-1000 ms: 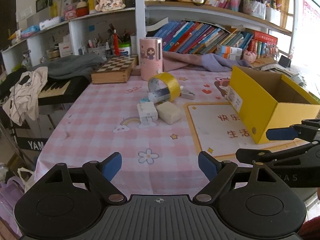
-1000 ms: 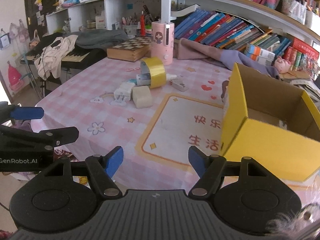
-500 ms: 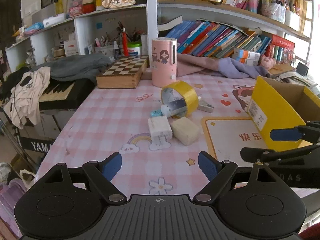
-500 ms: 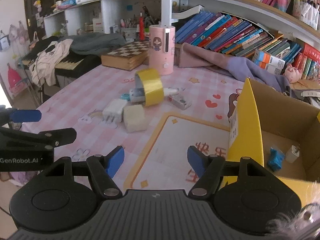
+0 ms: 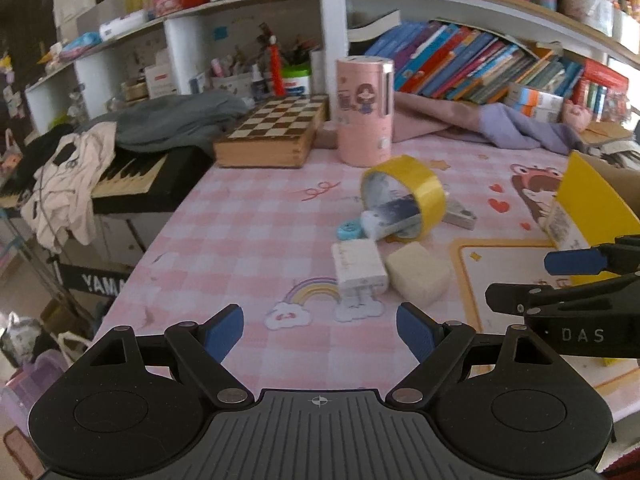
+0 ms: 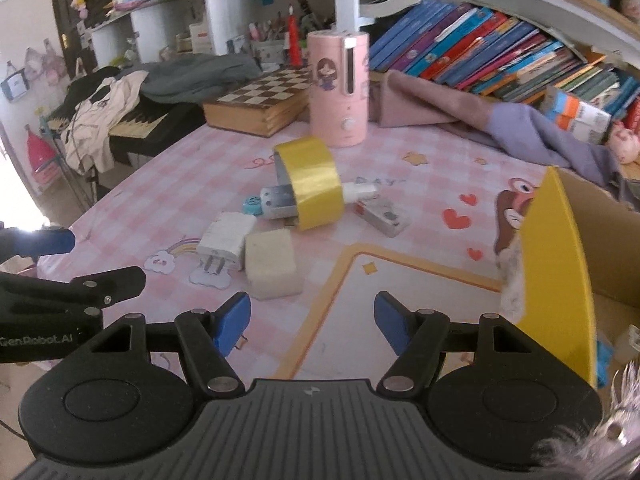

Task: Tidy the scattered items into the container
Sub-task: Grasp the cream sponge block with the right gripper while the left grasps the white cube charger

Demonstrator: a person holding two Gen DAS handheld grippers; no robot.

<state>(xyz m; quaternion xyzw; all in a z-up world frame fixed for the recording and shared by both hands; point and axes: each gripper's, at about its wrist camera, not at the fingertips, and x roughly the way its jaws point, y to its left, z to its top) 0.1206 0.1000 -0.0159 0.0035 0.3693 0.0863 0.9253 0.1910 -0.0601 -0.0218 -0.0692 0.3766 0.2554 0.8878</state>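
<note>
Left wrist: left gripper [image 5: 319, 329] fingers wide, empty; white charger [image 5: 359, 268] just ahead. Right gripper [image 6: 312, 322] fingers wide, empty; yellow box [image 6: 556, 280] right of fingers.

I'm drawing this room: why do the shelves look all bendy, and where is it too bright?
Left wrist view: the fisheye lens curves the bookshelf, and the far right edge is washed out white. Right wrist view: same bending, with glare at the left edge behind the hanging clothes.

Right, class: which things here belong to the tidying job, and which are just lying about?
Job: yellow tape roll, white charger, cream block, small tube, blue cap, grey case, yellow box.

Lying about: chessboard, pink humidifier, books, keyboard.
</note>
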